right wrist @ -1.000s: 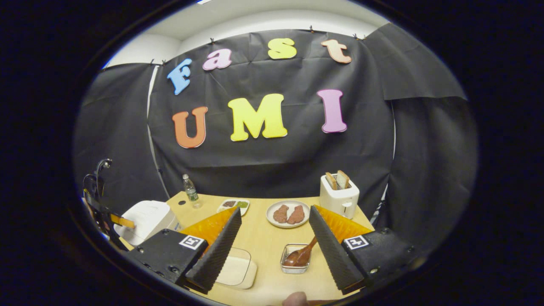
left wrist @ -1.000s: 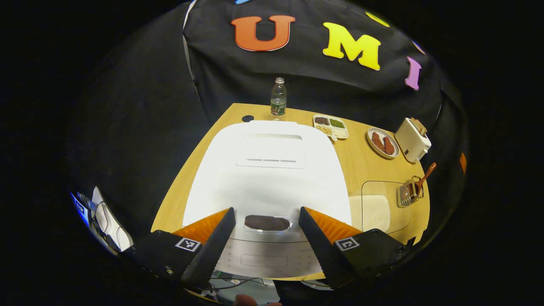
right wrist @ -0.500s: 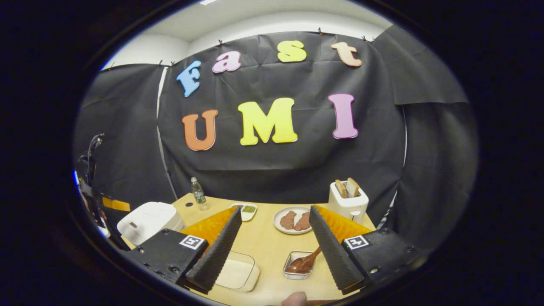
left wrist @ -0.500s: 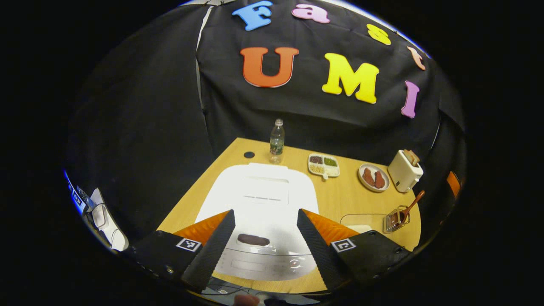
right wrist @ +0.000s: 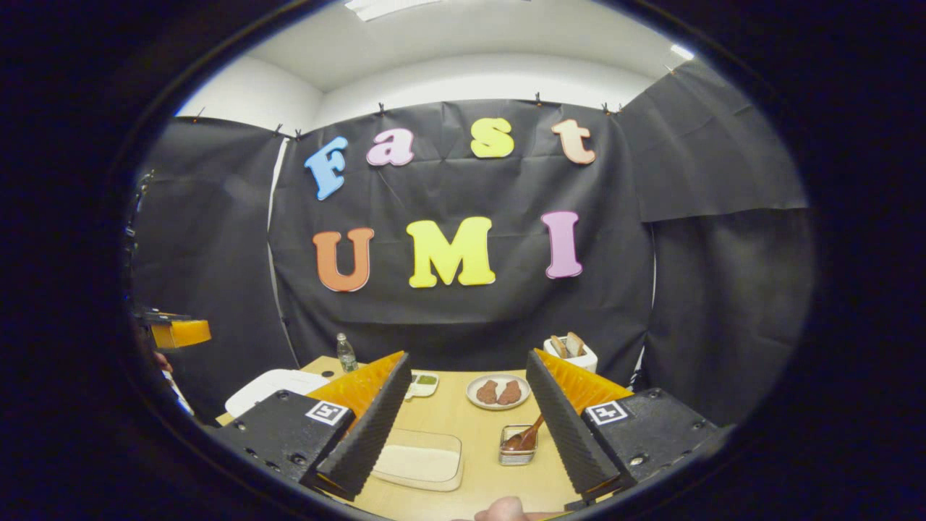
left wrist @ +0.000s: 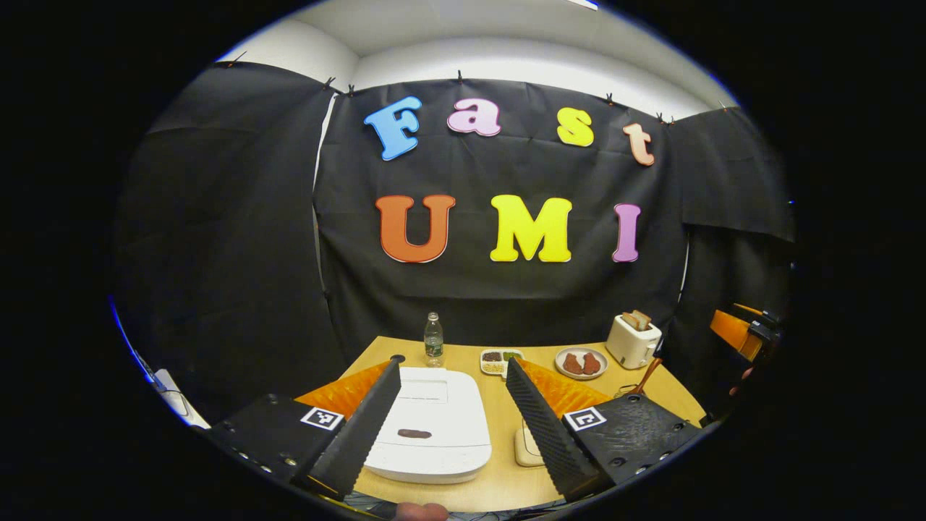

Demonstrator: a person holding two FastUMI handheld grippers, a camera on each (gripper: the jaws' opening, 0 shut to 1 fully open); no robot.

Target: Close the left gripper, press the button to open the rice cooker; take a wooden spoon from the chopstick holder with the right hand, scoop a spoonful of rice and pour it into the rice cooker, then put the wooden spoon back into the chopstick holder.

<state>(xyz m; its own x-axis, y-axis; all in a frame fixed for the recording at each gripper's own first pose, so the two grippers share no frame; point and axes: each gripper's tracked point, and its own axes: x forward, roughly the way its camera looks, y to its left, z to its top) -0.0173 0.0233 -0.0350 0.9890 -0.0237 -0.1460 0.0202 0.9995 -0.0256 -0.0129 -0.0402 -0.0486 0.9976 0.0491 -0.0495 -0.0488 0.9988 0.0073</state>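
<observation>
The white rice cooker (left wrist: pixel 427 427) stands on the wooden table (left wrist: pixel 499 477) with its lid down and a dark button (left wrist: pixel 414 434) near its front. My left gripper (left wrist: pixel 453 363) hangs open well above and in front of it, holding nothing. In the right gripper view the cooker (right wrist: pixel 278 383) sits at the left. A clear container of rice (right wrist: pixel 423 462) lies in the middle. Beside it the small chopstick holder (right wrist: pixel 517 450) holds the wooden spoon (right wrist: pixel 527 435). My right gripper (right wrist: pixel 467 356) is open and high above them, with nothing in it.
At the back of the table are a water bottle (right wrist: pixel 346 352), a divided dish (left wrist: pixel 499 359), a plate of meat (right wrist: pixel 498 391) and a toaster (right wrist: pixel 570 352) with bread. Black cloth walls close in behind and on both sides. The other gripper (right wrist: pixel 173 331) shows at far left.
Both grippers have lifted and drawn back from the table, so the cooker and the holder look smaller and farther. Both stayed open.
</observation>
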